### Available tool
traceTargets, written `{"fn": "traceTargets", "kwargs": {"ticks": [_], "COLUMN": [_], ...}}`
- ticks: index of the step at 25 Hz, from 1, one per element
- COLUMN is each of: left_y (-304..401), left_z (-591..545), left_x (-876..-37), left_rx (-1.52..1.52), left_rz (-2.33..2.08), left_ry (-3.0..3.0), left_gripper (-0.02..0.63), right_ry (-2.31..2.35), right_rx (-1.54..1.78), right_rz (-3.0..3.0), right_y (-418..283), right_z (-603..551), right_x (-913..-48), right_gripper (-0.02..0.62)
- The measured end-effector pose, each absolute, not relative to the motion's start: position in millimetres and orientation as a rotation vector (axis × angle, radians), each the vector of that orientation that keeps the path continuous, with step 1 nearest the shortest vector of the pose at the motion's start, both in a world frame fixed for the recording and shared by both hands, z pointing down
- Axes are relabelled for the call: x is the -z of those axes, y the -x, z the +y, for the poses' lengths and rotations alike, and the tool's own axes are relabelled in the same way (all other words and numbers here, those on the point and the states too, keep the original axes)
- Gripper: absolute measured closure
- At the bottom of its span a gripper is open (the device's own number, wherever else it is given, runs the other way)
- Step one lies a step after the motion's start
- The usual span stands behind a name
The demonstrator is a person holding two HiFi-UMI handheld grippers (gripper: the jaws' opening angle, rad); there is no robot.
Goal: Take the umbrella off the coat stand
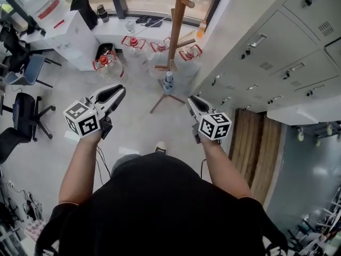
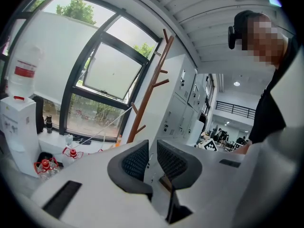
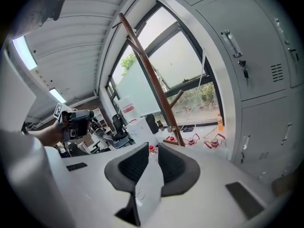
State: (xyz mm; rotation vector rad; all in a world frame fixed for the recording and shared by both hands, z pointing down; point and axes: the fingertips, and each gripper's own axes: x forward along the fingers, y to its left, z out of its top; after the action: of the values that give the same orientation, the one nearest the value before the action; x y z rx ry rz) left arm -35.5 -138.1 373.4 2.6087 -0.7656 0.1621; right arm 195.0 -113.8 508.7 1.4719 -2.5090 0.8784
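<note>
The person stands on the pale floor [image 1: 133, 121] facing the wooden coat stand [image 1: 179, 15], a gripper in each outstretched hand. The stand rises just left of a wall of grey lockers [image 1: 266, 52], with its feet spread on the floor ahead of the person.

The umbrella [image 1: 168, 82] looks to be the short grey-blue folded bundle close against the pole, low in the head view. I cannot tell which peg carries it. It is well apart from both grippers.

The left gripper [image 1: 120, 91] points toward the stand from the near left. In its own view the jaws stand a little apart with a narrow gap between the dark ribbed pads [image 2: 135, 161]. Nothing sits in that gap; it is released and empty.

The right gripper [image 1: 192, 101] is held near the lockers, right of the stand's feet and nearer to the umbrella than the left one. Its jaws are likewise parted by a slim gap and grasp nothing. Past them the pole slants up across the window [image 3: 180, 61].

On the far floor around the stand lie several clear water jugs [image 1: 108, 63] with red caps and handles. A white water dispenser [image 1: 66, 33] stands at the far left under the window. Black office chairs [image 1: 24, 116] are at the left edge. The toe of the person's shoe [image 1: 160, 146] shows between the arms.
</note>
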Motion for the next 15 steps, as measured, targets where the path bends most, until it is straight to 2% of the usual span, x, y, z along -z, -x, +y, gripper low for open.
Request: {"fn": "traceTargets", "kwargs": {"ticks": [15], "left_y": [43.6], "left_z": [-163.7], "left_x": [-409.1], "left_rx": [-0.159], "left_rz": [-0.836], "left_ry": [-2.535], "left_gripper": [0.534], "right_ry": [-1.45], "right_rx": [-0.789], "right_rz": [-2.391], "right_y": [-178.6], "right_z": [-183.1], "right_x": [-572.3], "right_gripper": [0.525]}}
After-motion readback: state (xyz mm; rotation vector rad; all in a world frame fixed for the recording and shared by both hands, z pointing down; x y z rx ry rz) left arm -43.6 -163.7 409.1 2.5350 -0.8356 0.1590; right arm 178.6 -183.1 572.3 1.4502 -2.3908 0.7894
